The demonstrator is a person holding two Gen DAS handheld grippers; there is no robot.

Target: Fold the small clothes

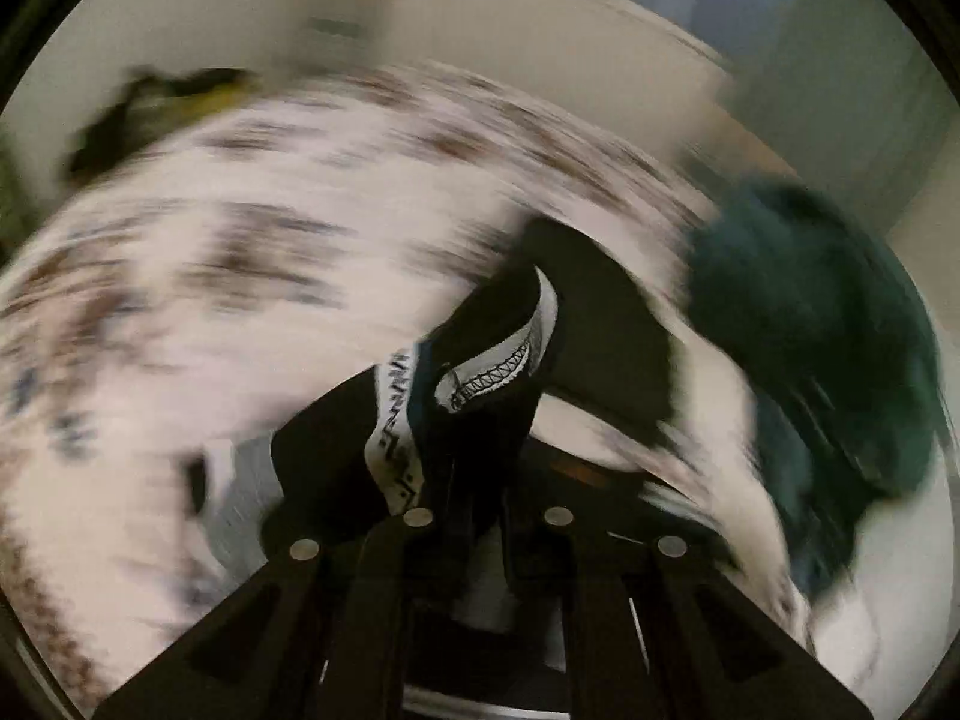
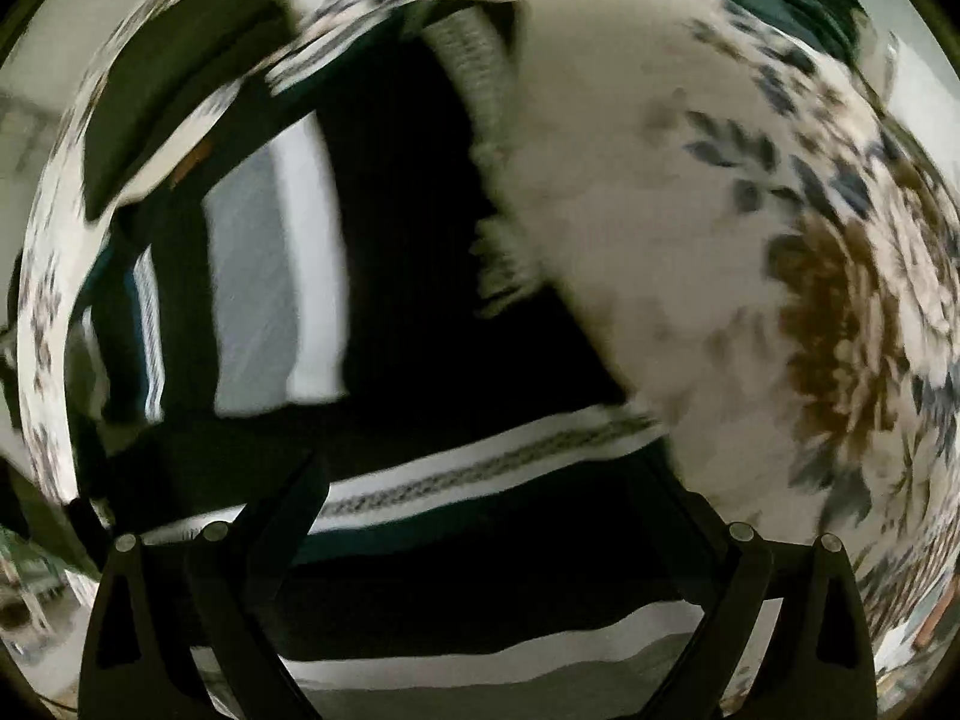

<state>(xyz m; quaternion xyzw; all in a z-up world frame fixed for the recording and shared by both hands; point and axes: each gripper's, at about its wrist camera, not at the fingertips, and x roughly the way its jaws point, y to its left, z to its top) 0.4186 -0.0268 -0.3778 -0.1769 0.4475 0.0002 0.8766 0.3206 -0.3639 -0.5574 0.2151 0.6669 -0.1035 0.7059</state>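
Observation:
A small black garment [image 1: 480, 372] with white patterned trim hangs from my left gripper [image 1: 474, 498], whose jaws are shut on the bunched cloth and lift it above a white floral-print cover [image 1: 270, 252]. In the right wrist view the same black garment with white and grey stripes [image 2: 420, 312] lies spread under my right gripper [image 2: 486, 540], whose fingers [image 2: 288, 516] stand wide apart over a white patterned band [image 2: 480, 474]. Both views are blurred by motion.
A dark teal garment [image 1: 822, 324] lies to the right on the floral cover [image 2: 750, 252]. A dark and yellow item [image 1: 150, 108] lies at the far left. A pale wall and a beige furniture edge [image 1: 600, 60] stand behind.

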